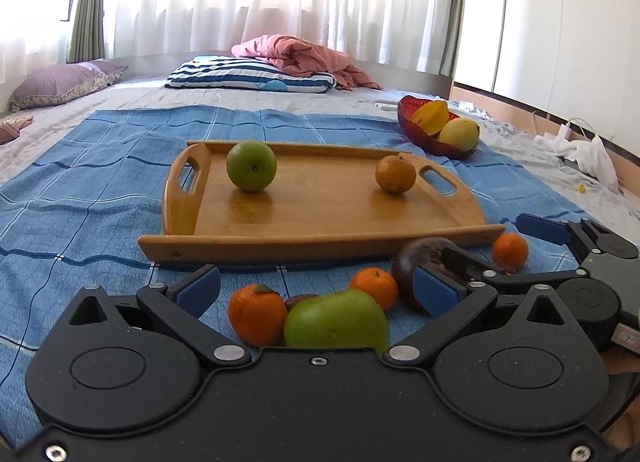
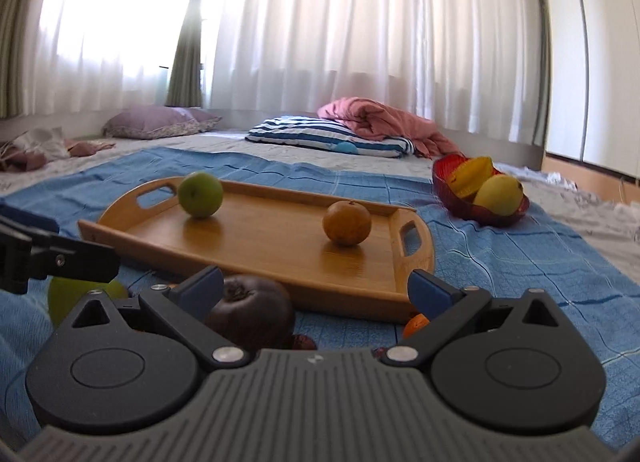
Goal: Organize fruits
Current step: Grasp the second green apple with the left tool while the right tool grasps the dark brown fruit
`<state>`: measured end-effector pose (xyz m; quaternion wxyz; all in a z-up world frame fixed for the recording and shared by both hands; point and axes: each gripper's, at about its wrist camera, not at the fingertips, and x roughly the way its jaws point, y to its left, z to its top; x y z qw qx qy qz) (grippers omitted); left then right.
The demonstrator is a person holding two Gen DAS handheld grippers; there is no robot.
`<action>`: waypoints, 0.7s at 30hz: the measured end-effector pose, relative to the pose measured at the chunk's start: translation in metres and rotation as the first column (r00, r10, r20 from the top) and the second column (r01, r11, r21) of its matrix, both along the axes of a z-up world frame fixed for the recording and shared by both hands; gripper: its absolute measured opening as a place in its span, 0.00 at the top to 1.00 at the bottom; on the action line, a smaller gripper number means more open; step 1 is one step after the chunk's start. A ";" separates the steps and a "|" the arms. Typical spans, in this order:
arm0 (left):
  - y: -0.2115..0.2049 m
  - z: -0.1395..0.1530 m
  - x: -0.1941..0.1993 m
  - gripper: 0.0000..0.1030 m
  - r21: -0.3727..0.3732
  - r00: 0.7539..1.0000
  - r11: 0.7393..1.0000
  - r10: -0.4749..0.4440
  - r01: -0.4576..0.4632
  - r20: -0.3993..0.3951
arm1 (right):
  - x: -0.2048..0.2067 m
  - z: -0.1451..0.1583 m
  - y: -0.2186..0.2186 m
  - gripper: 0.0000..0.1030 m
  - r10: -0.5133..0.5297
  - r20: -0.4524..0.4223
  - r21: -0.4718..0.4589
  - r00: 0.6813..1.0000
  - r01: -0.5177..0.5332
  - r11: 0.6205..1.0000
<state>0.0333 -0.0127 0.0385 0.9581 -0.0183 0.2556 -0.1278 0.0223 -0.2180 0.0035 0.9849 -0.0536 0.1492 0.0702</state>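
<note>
A wooden tray (image 1: 320, 218) (image 2: 260, 238) lies on a blue cloth with a green apple (image 1: 251, 165) (image 2: 200, 194) and a brownish-orange fruit (image 1: 395, 174) (image 2: 347, 223) on it. In front of the tray lie a green mango (image 1: 336, 320), three tangerines (image 1: 257, 314) (image 1: 375, 287) (image 1: 510, 250) and a dark purple fruit (image 1: 416, 262) (image 2: 252, 312). My left gripper (image 1: 316, 290) is open over the mango and the left tangerine. My right gripper (image 2: 316, 290) is open, with the purple fruit between its fingers by the left pad. It also shows in the left wrist view (image 1: 496, 254).
A red bowl (image 1: 436, 142) (image 2: 476, 202) with a starfruit and a yellow mango stands at the far right of the cloth. Pillows and a pink blanket (image 1: 296, 58) lie behind, white cloths and cables at the right. A small dark red fruit (image 2: 303, 341) lies under my right gripper.
</note>
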 end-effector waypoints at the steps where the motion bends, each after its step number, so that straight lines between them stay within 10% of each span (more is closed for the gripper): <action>1: -0.001 0.000 -0.002 0.00 0.004 1.000 1.000 -0.002 0.002 0.004 | -0.001 -0.001 0.001 0.00 0.002 0.003 -0.008 1.000 -0.002 1.000; 21: -0.009 -0.006 -0.020 0.39 0.007 0.997 0.999 -0.045 0.046 -0.059 | -0.011 -0.018 0.020 0.00 0.087 -0.009 -0.088 0.996 -0.087 0.992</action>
